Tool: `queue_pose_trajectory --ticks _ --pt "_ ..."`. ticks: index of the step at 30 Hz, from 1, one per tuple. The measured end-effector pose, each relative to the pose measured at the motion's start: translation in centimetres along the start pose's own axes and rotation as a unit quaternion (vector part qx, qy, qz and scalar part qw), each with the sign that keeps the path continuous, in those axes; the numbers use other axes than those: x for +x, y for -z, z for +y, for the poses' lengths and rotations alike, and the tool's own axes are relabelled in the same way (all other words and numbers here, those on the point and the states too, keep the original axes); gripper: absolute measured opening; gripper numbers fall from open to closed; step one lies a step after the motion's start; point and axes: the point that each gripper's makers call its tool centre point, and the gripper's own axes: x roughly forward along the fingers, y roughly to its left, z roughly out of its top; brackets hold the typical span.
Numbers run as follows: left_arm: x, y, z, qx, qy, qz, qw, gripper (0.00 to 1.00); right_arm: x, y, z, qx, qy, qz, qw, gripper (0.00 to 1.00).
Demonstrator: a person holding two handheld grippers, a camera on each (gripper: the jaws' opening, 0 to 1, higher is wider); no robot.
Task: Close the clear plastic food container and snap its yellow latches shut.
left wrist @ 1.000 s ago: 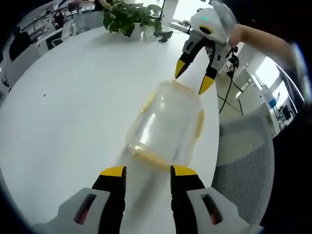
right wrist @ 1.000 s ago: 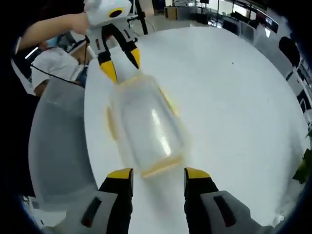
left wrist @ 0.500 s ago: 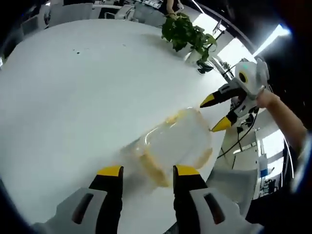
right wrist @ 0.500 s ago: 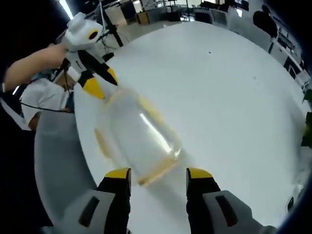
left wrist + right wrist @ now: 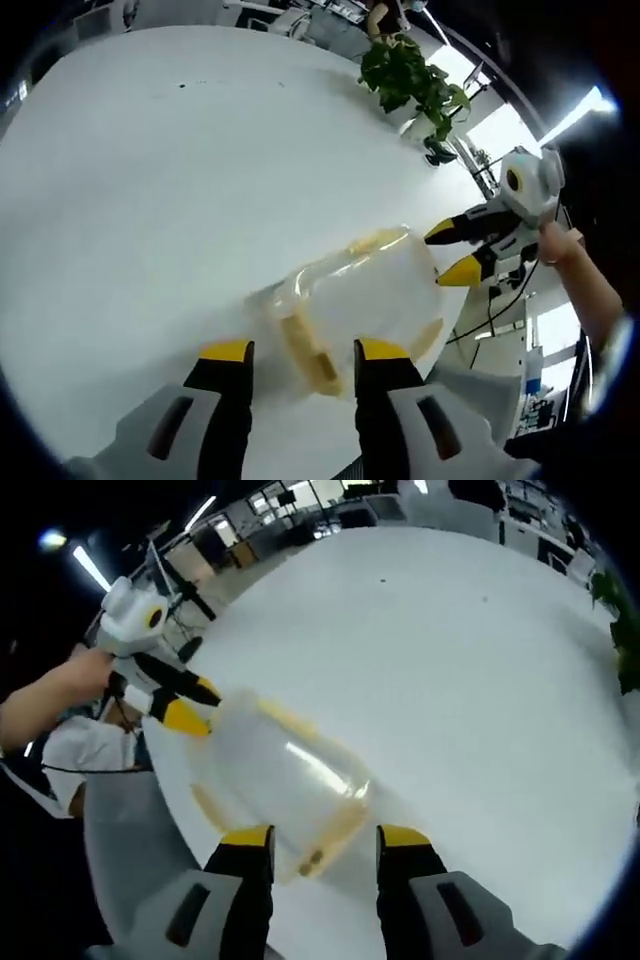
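I've got the clear container [image 5: 355,300] near the white table's [image 5: 150,170] edge, bracketed end to end by my left gripper [image 5: 300,352] and right gripper [image 5: 316,836], both spread and holding nothing, so next I'd say press the yellow latch [image 5: 308,345] down.

In the right gripper view, the right gripper [image 5: 322,842] rises from the bottom edge, its yellow-tipped jaws spread apart on either side of the near end of a clear plastic food container [image 5: 280,780] on a white table [image 5: 450,670]. A yellow latch [image 5: 330,840] shows between them. At the container's far end, left of centre, the left gripper [image 5: 185,705] reaches in, held by a hand [image 5: 70,675].
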Motion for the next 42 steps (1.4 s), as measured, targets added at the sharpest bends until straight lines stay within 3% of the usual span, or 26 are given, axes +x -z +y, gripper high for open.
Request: queue_pose_trajectory --ticks 7,16,24,27,28,35,42 --pt "0.5 0.2 0.1 -0.037 -0.002 0.005 0.9993 0.40 0.5 0.1 0.0 0.020 -0.002 -0.001 0.9998 0.39" --pt "0.5 0.6 0.1 -0.055 0.004 0.002 0.9985 0.41 0.9 0.4 0.5 0.046 -0.007 0.016 0.9988 0.32" --pt "1.3 1.2 -0.8 -0.082 0.034 0.004 0.9960 0.42 1.0 0.5 0.4 0.050 -0.008 0.025 0.9984 0.32" --pt "1.3 1.1 -1.8 -0.107 0.066 0.005 0.9920 0.33 1.0 0.6 0.5 0.048 -0.007 0.028 0.9984 0.31" --pt "1.3 1.2 -1.2 -0.100 0.051 0.005 0.9937 0.33 1.0 0.5 0.5 0.046 -0.006 0.030 0.9985 0.31" --pt "1.5 1.5 -1.6 -0.142 0.082 0.002 0.9864 0.32 1.0 0.6 0.5 0.050 -0.002 0.043 0.9978 0.30" --pt "1.7 1.6 -1.9 -0.158 0.095 0.001 0.9828 0.32 1.1 0.8 0.4 0.068 -0.016 0.042 0.9966 0.30"
